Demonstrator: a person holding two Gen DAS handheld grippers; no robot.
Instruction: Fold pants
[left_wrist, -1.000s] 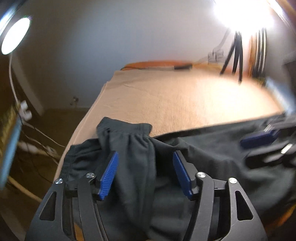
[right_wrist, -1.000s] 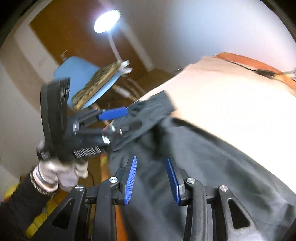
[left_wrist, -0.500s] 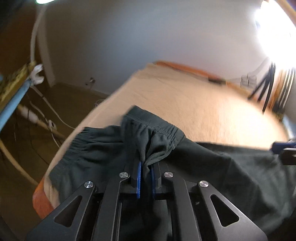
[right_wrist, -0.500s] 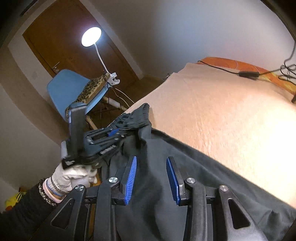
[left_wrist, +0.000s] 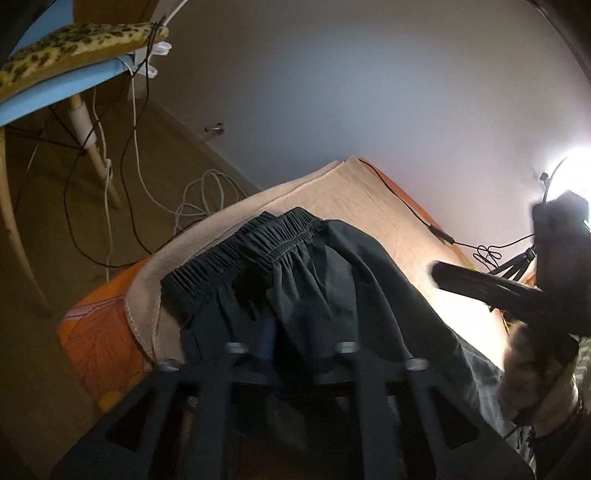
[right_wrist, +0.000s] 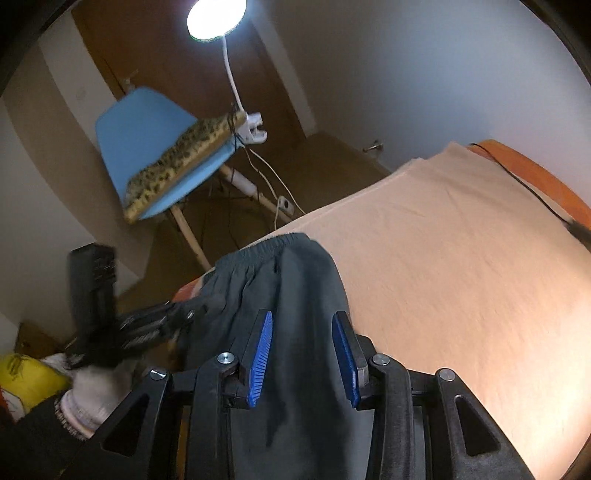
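- Pants (left_wrist: 295, 266): dark grey, lying at the near corner of the bed, on the beige blanket (left_wrist: 373, 195). Elastic waistband (left_wrist: 255, 240) is by the blanket's left edge, bunched, with one layer of cloth lapped over it.
- Left gripper (left_wrist: 291, 343): jaws opening. Pants fabric is draped between and over the fingers, and the blue pads are mostly hidden and blurred. From the right wrist view the tips (right_wrist: 184, 314) sit at the waistband corner, in the cloth. Can't tell whether the pads press on the cloth.
- Right gripper (right_wrist: 303, 354): released, with a clear gap between the blue pads (right_wrist: 260, 354). It hovers over the folded pants edge (right_wrist: 295, 280); cloth shows behind the gap and nothing is pinched.
- Left hand (right_wrist: 92, 391): white knit glove, dark sleeve, on the gripper handle.
- Right hand (left_wrist: 532, 369): gloved too, blurred at the frame's right edge.
- Background: blue chair (right_wrist: 147, 147) with a leopard-print cushion (right_wrist: 181, 158), clip lamp (right_wrist: 216, 16) lit, cables (left_wrist: 129, 155) on the wood floor, orange mattress cover (left_wrist: 99, 332) under the blanket.
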